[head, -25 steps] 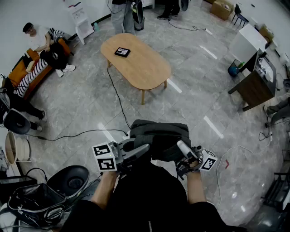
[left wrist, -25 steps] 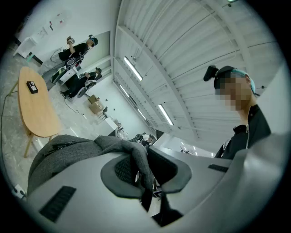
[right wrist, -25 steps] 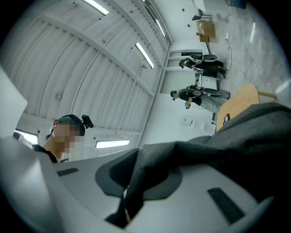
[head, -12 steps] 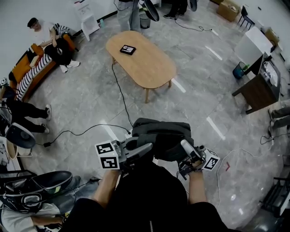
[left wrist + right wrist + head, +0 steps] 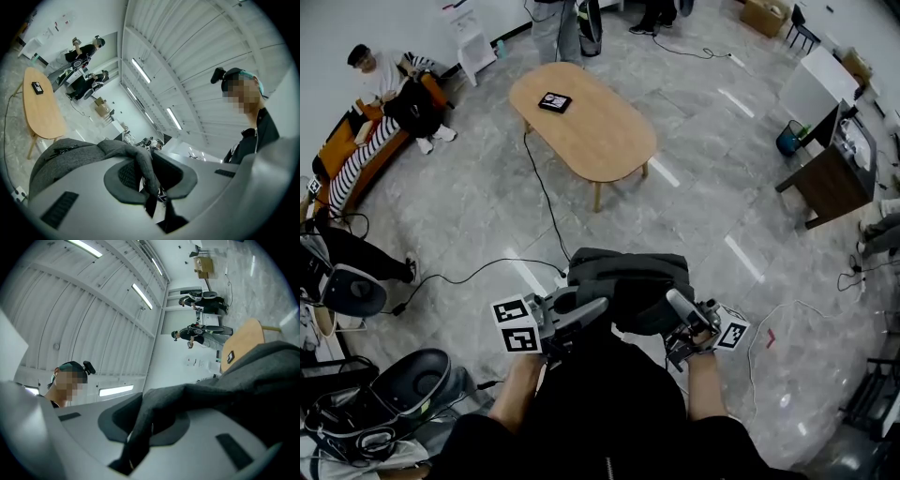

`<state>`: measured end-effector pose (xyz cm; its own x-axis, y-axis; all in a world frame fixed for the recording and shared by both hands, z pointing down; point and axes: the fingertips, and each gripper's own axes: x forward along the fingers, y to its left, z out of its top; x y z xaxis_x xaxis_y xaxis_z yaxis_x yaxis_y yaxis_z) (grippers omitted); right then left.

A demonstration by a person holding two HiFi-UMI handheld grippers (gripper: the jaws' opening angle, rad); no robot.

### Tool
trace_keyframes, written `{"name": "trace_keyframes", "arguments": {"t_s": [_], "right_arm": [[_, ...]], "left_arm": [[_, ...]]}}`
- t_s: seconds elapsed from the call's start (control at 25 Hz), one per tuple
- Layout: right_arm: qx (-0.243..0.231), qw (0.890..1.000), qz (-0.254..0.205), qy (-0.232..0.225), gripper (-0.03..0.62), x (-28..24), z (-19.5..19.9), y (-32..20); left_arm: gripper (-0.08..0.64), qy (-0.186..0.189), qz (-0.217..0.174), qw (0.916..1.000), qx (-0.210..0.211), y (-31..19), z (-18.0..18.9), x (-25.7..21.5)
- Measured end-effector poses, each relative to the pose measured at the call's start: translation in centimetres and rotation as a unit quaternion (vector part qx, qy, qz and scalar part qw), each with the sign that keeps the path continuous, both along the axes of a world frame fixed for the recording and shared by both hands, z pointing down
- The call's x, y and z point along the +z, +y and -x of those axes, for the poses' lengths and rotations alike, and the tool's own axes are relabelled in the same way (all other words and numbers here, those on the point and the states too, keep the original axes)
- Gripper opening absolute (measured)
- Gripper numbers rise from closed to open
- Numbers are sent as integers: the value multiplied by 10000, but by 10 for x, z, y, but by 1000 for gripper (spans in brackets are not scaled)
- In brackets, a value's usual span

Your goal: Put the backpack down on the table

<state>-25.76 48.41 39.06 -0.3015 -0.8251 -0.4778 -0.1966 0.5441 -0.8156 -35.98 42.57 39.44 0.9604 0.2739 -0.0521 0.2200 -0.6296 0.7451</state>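
L gripper (image 5: pixel 596 309) & R gripper (image 5: pixel 677 302) each nipped near-shut on backpack (image 5: pixel 628 279) straps (image 5: pixel 143 164), bag hanging at my front. Carry step, I reckon: table (image 5: pixel 609 155) well ahead, so walk over, then lower.

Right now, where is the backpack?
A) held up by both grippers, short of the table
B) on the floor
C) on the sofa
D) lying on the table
A: the left gripper and right gripper each clamp the backpack, and the table stands farther off.
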Motion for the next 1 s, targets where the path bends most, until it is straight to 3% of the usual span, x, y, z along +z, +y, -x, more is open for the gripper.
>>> {"name": "trace_keyframes", "arguments": {"t_s": [0.52, 1.0], "right_arm": [[-20, 9999, 102, -99, 41, 7, -22, -22], [-31, 9989, 339, -310, 41, 21, -70, -78]], "left_arm": [[55, -48, 80, 10000, 21, -25, -23, 6], [55, -227, 239, 9994, 52, -78, -69, 18]]}}
